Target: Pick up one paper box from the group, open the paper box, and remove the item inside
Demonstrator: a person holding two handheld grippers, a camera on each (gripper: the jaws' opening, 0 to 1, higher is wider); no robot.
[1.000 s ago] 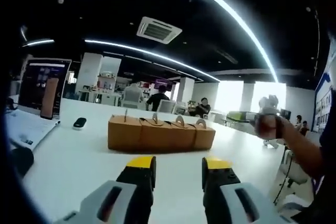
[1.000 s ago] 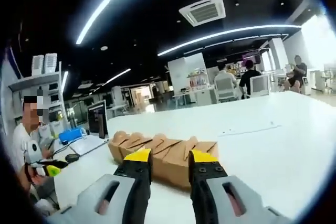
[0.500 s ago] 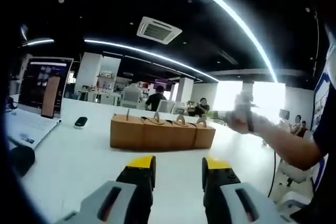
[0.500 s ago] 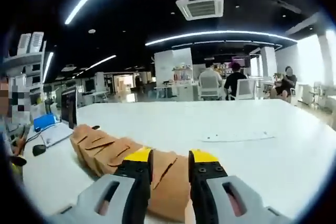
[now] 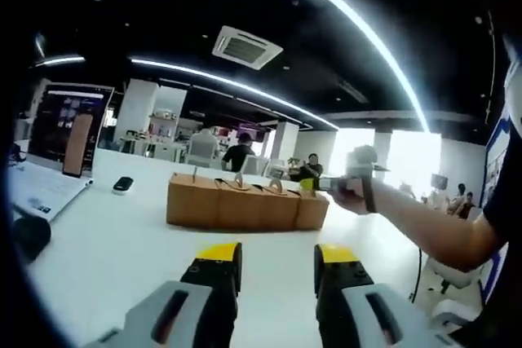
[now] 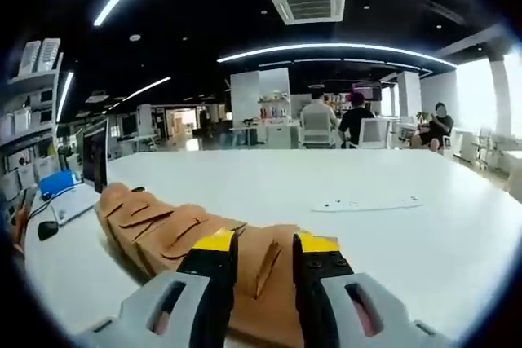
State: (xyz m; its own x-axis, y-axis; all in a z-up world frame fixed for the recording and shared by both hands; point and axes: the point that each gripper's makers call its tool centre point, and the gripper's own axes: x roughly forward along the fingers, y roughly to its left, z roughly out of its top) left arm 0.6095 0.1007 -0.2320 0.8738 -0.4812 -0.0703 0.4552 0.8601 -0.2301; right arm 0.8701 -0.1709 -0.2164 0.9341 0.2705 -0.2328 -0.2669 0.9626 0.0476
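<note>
a white worktop in an open office with strip lights and a ceiling air vent. a row of brown paper boxes stands mid-worktop, a laptop to one side. left gripper jaws parted, holding nothing. right gripper jaws narrowly parted over the nearest paper box; a paper sheet lies beyond. no writing readable.

We see four brown paper boxes | touching side by side in one row | closed, tab handles up | on the white table
</note>
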